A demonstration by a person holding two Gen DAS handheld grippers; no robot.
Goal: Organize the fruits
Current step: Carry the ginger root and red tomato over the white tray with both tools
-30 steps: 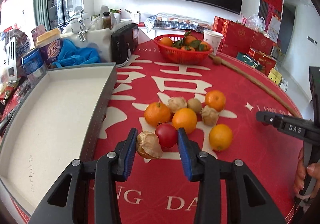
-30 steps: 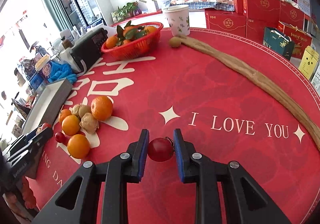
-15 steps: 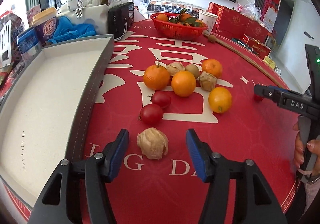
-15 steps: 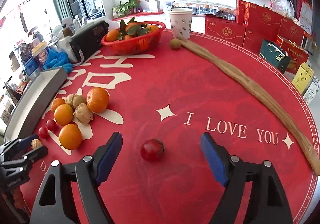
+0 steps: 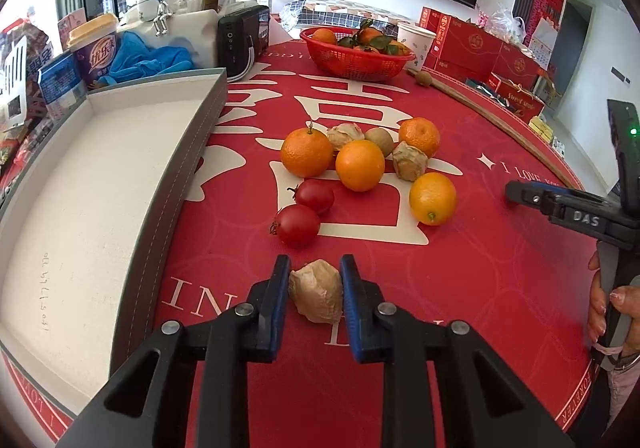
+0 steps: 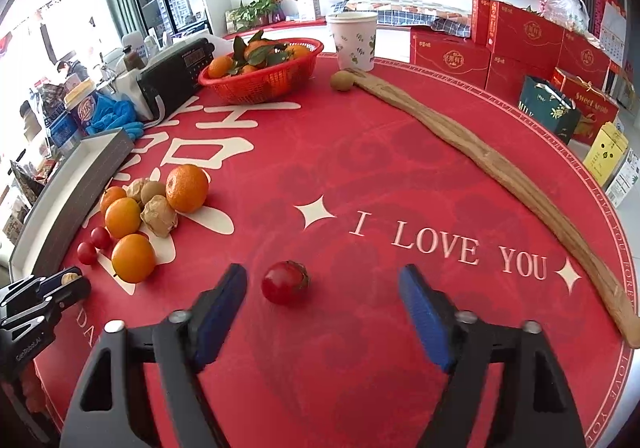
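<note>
Now the left gripper (image 5: 315, 282), its jaws having just closed, clamps the papery husked fruit (image 5: 316, 291) near the grey tray (image 5: 168, 184), while the right gripper (image 6: 322, 300), jaws narrowing yet apart, straddles a released tomato (image 6: 285, 282), suggesting sorting proceeds fruit by fruit.

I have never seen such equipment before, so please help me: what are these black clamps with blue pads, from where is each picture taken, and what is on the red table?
A person holds one hand-operated clamp in each hand; no robot is present. Each picture comes from a wide-angle camera on a clamp, looking along its two fingers. In the left view, the left gripper has just closed on a papery husked fruit. In the right view, the right gripper stands open around a small red tomato, not touching it. On the red tablecloth lie oranges, two more tomatoes, a red basket of fruit, and a grey tray.
</note>
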